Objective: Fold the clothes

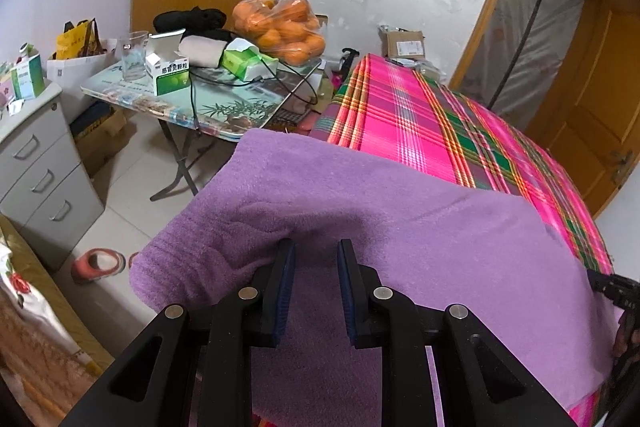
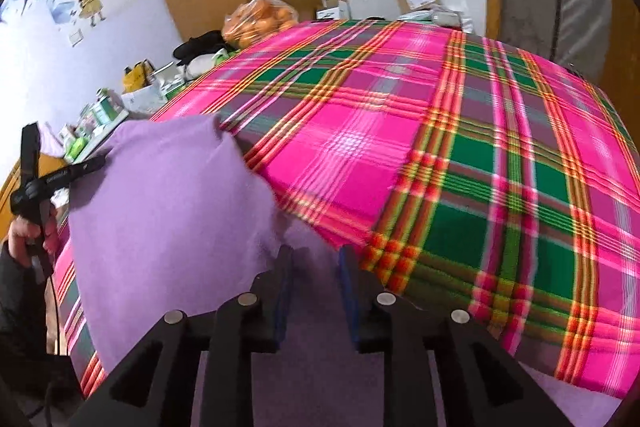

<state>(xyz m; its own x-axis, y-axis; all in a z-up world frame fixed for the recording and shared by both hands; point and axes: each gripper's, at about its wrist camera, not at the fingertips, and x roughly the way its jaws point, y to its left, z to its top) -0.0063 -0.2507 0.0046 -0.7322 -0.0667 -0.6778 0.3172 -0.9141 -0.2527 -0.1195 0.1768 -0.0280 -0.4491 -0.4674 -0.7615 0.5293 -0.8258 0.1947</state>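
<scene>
Black two-finger left gripper fills the bottom of the left wrist view; we see its blue-padded jaws set apart, with the purple fleece cloth running under and between them. We cannot tell whether the pads actually pinch the fabric.

Our right gripper shows the same spread of jaws. A raised fold of the purple cloth rests against its left finger, and more cloth lies in the gap. Whether it is gripped is likewise unclear.

We find the cloth draped over the near edge of the bed, on top of the pink and green plaid bedsheet. One layer is lifted and doubled over.

Beyond the bed we note a folding table carrying a clear bag of oranges.
</scene>
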